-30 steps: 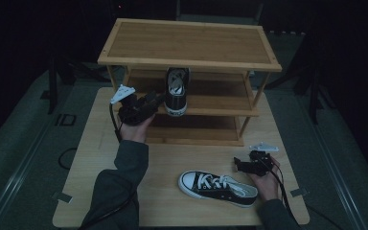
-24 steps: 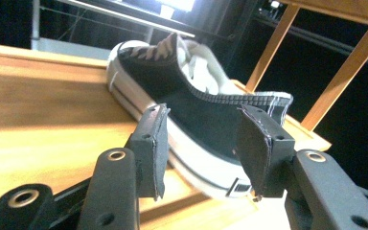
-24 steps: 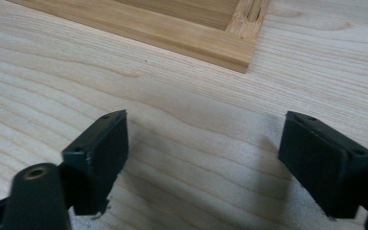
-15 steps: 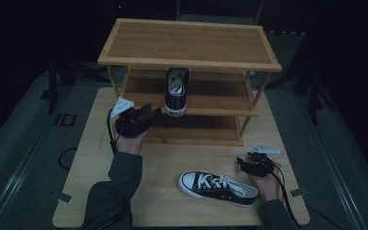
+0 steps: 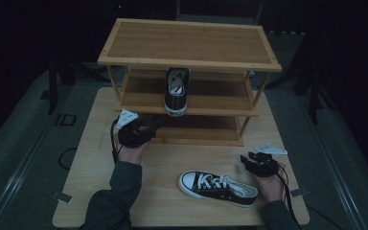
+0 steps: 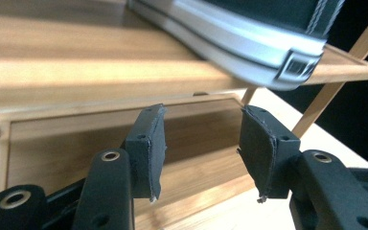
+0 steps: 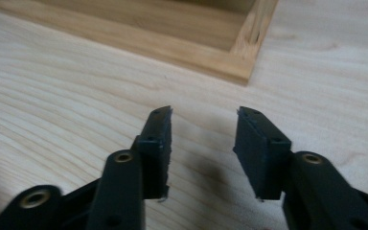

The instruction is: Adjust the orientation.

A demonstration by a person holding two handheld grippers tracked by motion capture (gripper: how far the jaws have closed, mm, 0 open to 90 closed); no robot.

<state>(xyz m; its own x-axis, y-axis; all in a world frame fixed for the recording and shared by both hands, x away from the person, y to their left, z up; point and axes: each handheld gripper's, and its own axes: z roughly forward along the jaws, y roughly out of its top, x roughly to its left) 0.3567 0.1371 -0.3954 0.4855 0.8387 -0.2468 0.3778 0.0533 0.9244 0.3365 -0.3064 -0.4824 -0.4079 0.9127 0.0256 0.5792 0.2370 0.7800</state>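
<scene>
Right now your left gripper (image 5: 149, 128) points at the front of the shoe rack (image 5: 189, 52), level with the gap under its middle shelf; its jaws have just been opening and stand wide apart with nothing between them. From the left gripper view, the heel of the black sneaker on the shelf (image 6: 249, 36) hangs just above and beyond your fingertips (image 6: 148, 143) — near, not touching. That sneaker sits on the middle shelf, toe pointing to the back, heel overhanging the front edge a little.

Your right gripper (image 5: 249, 160) sits low over the table (image 5: 91, 158) near its right side, jaws aimed toward the rack's bottom corner. Its jaws have just been closing, yet they are parted and hold nothing — bare wood shows between the pads (image 7: 155, 143).

The black sneaker on the table (image 5: 218, 188) lies upright on its sole near the front edge, toe toward your left arm, its heel just beside your right hand (image 5: 268, 184)
</scene>
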